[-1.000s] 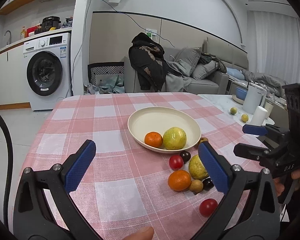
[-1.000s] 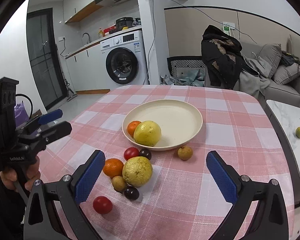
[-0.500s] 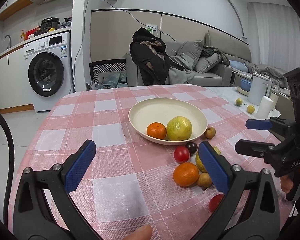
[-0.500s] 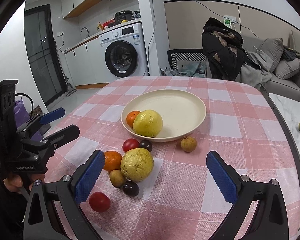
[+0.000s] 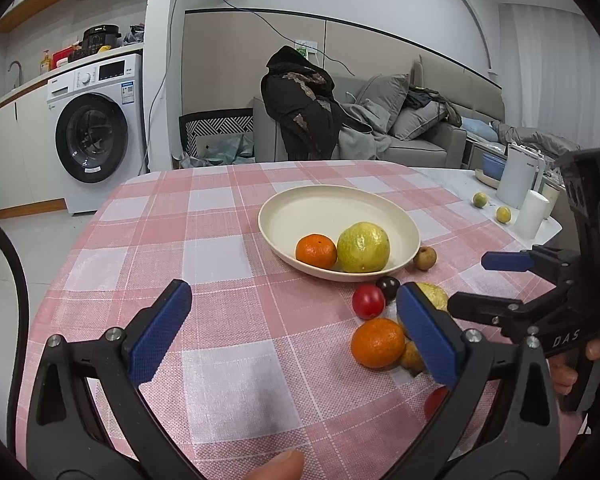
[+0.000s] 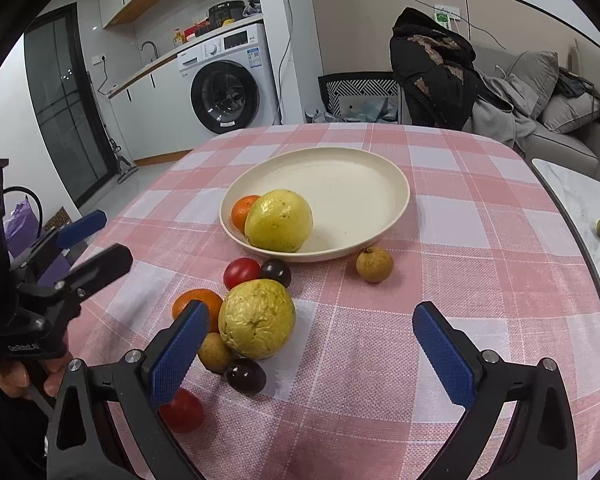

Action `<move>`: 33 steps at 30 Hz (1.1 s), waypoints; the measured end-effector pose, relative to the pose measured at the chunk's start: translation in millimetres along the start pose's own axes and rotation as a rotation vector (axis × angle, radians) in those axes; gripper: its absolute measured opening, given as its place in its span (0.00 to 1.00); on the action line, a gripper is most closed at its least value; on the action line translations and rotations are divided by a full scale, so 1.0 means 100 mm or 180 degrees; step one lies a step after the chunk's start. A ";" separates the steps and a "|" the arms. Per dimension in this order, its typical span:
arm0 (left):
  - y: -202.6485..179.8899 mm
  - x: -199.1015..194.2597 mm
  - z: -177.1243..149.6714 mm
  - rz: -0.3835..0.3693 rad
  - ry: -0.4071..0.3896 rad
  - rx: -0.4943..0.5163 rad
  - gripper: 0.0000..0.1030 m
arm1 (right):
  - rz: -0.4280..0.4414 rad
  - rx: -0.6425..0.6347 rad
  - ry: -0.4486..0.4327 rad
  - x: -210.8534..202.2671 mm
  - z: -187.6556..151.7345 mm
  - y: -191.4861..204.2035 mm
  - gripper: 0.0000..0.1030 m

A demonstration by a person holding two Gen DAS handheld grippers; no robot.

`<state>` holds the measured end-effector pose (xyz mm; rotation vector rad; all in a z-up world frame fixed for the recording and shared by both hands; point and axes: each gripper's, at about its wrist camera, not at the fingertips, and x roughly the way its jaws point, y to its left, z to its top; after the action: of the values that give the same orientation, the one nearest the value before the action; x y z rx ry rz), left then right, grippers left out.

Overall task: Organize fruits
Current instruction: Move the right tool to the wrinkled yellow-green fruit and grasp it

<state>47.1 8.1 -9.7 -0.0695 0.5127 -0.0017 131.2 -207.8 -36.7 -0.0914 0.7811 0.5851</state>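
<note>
Beside the cream plate (image 6: 396, 216), the wide-open, empty right tool (image 6: 312, 344) could knock the wrinkled yellow citrus (image 6: 257, 319), scattering the crowded small round fruits (image 6: 245, 375).

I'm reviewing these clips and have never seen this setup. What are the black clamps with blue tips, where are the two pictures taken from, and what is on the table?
There is no robot here: a person holds one hand-held gripper in each hand. Each carries a wide-angle camera that looks forward between its two blue-padded fingers, so each picture shows its own clamp at the bottom. In the left view, the left hand-held gripper is open and holds nothing; in the right view, the right hand-held gripper is the same. On the checked tablecloth a cream plate holds an orange and a large yellow-green fruit. The loose fruits beside it are another large yellow fruit, an orange, tomatoes, dark plums and small brown fruits.
</note>
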 end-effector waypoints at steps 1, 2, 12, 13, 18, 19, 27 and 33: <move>0.00 0.00 0.00 0.0000 0.0000 -0.0001 0.99 | -0.0004 -0.0001 0.0021 0.02 -0.01 0.00 1.00; 0.00 0.00 0.00 -0.0002 -0.0001 0.0001 0.99 | -0.0004 0.0005 0.0044 0.03 -0.02 -0.01 1.00; 0.00 0.00 0.00 -0.0001 0.0002 -0.0001 0.99 | -0.0011 0.0006 0.0214 0.20 -0.03 0.07 1.00; 0.01 0.00 -0.01 -0.0001 0.0003 -0.0003 0.99 | -0.0003 0.0022 0.0233 0.21 -0.03 0.07 1.00; 0.02 0.03 -0.03 -0.0014 0.0030 -0.0028 0.99 | -0.0033 0.0013 0.0293 0.27 -0.03 0.09 1.00; 0.03 0.04 -0.03 -0.0013 0.0033 -0.0034 0.99 | -0.0034 0.0010 0.0298 0.28 -0.03 0.10 1.00; 0.04 0.02 -0.03 -0.0011 0.0054 -0.0021 0.99 | -0.0070 0.0011 0.0363 0.35 -0.02 0.11 1.00; 0.05 0.05 -0.02 -0.0009 0.0099 -0.0039 0.99 | -0.0104 0.0074 0.0383 0.38 -0.02 0.08 1.00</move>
<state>49.9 12.8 -14.4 -0.0824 0.5436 -0.0024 147.3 -184.6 -62.7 -0.1184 0.9014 0.5430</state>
